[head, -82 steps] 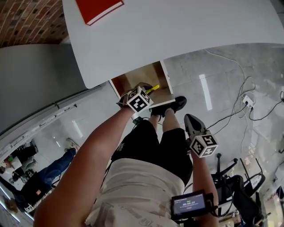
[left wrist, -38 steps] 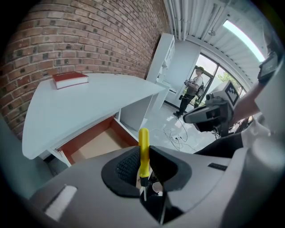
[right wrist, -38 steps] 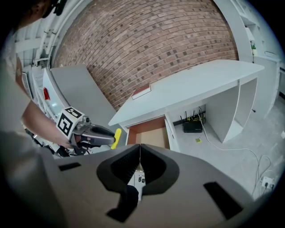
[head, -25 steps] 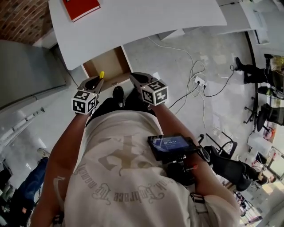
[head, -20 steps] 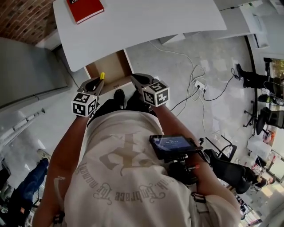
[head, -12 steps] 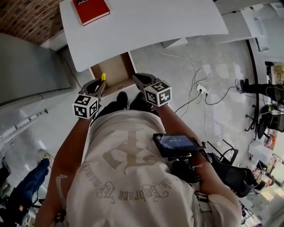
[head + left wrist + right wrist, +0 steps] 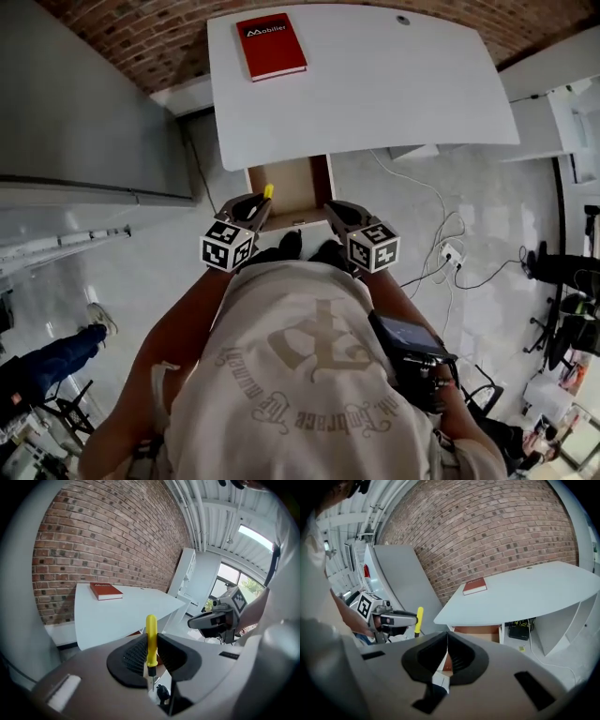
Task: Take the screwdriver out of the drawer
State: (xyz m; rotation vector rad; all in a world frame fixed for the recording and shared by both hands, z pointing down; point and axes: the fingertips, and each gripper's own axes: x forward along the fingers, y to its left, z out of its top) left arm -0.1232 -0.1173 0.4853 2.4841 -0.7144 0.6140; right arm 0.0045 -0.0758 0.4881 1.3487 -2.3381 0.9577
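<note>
The left gripper (image 7: 253, 206) is clamped on the yellow-handled screwdriver (image 7: 151, 634), held upright by the open wooden drawer (image 7: 295, 183) at the white table's (image 7: 375, 84) near edge. The right gripper's (image 7: 447, 641) jaws are together.

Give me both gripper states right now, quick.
Left gripper: closed on the yellow screwdriver.
Right gripper: closed, nothing between its jaws.

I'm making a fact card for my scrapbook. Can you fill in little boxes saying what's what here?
Left gripper: shut on the yellow screwdriver, handle pointing up
Right gripper: shut, nothing in it
Drawer: open, under the white desk
Red book: lying flat on the desk, near its far left corner
</note>
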